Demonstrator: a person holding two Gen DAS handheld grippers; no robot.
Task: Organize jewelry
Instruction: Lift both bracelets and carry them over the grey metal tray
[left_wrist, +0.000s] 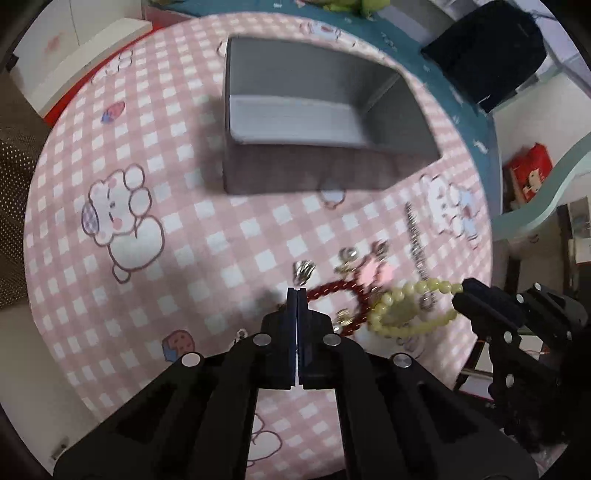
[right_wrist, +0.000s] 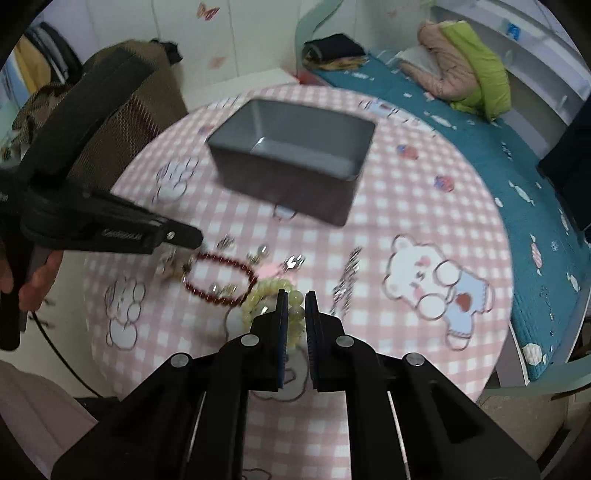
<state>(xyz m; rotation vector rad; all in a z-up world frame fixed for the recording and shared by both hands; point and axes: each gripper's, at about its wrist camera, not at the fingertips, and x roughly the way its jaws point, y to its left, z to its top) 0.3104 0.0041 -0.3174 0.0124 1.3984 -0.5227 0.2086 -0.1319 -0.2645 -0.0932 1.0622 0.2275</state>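
A pale green bead bracelet (left_wrist: 410, 308) (right_wrist: 275, 295) and a dark red bead bracelet (left_wrist: 345, 301) (right_wrist: 221, 278) lie together on the round pink checked table (left_wrist: 184, 236) (right_wrist: 388, 221). Small silver pieces (left_wrist: 303, 272) (right_wrist: 293, 261), a pink piece (left_wrist: 375, 273) and a silver chain (left_wrist: 416, 240) (right_wrist: 347, 280) lie around them. The open grey box (left_wrist: 314, 122) (right_wrist: 295, 155) stands behind, empty. My left gripper (left_wrist: 297, 291) (right_wrist: 192, 236) is shut beside the red bracelet; nothing shows between its fingers. My right gripper (right_wrist: 296, 295) (left_wrist: 463, 291) is shut on the green bracelet.
A bed with a teal cover (right_wrist: 480, 140) runs along the right of the table, with clothes (right_wrist: 465, 62) on it. A brown padded chair (right_wrist: 122, 110) stands at the table's far left. A black object (left_wrist: 487, 55) sits on the bed.
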